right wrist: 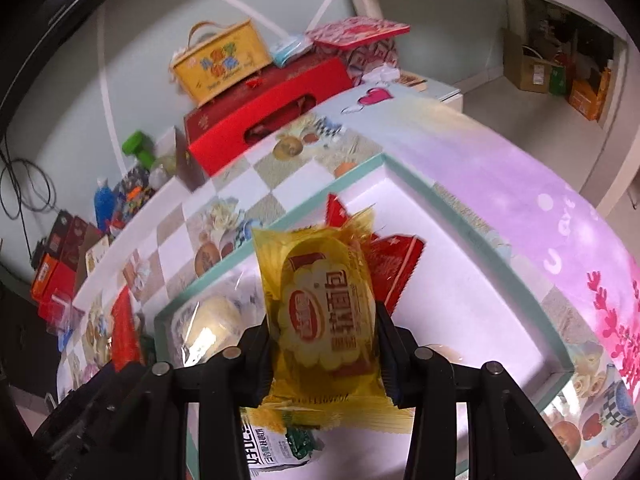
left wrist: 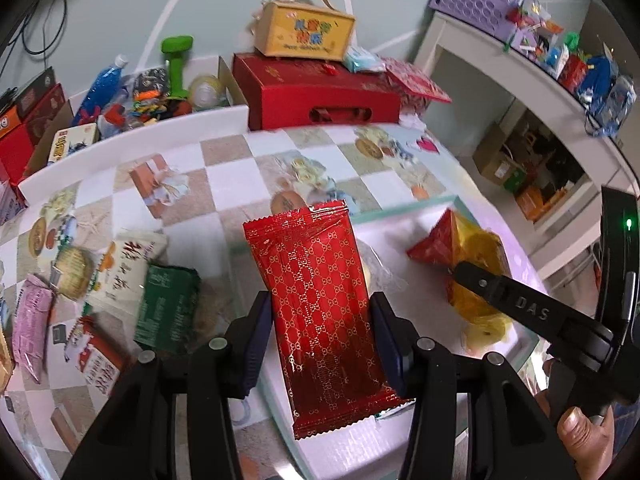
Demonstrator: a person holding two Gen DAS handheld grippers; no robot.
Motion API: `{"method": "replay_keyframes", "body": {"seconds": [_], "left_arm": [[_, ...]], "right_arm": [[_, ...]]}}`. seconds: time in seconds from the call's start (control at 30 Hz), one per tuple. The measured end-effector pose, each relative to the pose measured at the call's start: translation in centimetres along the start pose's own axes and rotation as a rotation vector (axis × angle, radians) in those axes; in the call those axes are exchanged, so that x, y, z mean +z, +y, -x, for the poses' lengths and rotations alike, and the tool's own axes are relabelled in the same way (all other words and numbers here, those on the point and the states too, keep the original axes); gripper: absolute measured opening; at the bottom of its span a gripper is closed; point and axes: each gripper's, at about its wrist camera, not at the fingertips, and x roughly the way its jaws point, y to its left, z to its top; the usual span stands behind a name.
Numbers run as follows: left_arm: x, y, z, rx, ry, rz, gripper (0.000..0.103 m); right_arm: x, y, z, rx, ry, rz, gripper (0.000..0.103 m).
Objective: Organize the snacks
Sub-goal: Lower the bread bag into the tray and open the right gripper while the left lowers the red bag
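Note:
My left gripper [left wrist: 322, 320] is shut on a long red gold-patterned snack packet [left wrist: 316, 300], held over the near left edge of the white tray with a teal rim [left wrist: 404, 210]. My right gripper [right wrist: 326, 344] is shut on a yellow bread packet [right wrist: 324, 320], held above the tray [right wrist: 460, 208]. In the left wrist view the right gripper [left wrist: 456, 269] shows with the yellow packet [left wrist: 480, 248]. A red triangular packet [left wrist: 436, 244] and a clear-wrapped pastry [right wrist: 208, 320] lie in the tray.
Loose snacks lie on the checkered tablecloth left of the tray: a green packet [left wrist: 166, 308], a white packet [left wrist: 124, 268], a pink packet [left wrist: 30, 320]. A red gift box [left wrist: 316, 94] with a yellow case [left wrist: 306, 30] stands behind the table. A white shelf [left wrist: 520, 52] stands right.

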Motion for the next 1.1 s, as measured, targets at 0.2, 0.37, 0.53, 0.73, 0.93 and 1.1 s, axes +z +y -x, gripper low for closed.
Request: {"method": "replay_keyframes", "body": {"seconds": [0.2, 0.37, 0.53, 0.73, 0.93, 1.1], "left_arm": [[-1.0, -0.3, -1.2, 0.019, 0.054, 0.003, 0.051], [-1.8, -0.3, -1.9, 0.03, 0.088, 0.003, 0.051], [-2.4, -0.4, -2.5, 0.04, 0.117, -0.014, 0.051], [-3.3, -0.2, -3.6, 0.031, 0.159, 0.001, 0.051], [-3.7, 0.0, -4.1, 0.027, 0.177, 0.009, 0.051], [-3.9, 0.3, -4.6, 0.021, 0.184, 0.024, 0.051]], "right_arm": [[-0.8, 1.3, -1.5, 0.007, 0.057, 0.047, 0.046], [-1.3, 1.3, -2.7, -0.014, 0.095, 0.05, 0.046], [-1.5, 1.1, -3.3, -0.04, 0.111, 0.052, 0.046], [-1.8, 1.3, -3.9, -0.075, 0.125, 0.07, 0.046], [-1.8, 1.4, -4.0, -0.088, 0.131, 0.076, 0.046], [-1.9, 1.5, -4.1, -0.1, 0.132, 0.085, 0.046]]}}
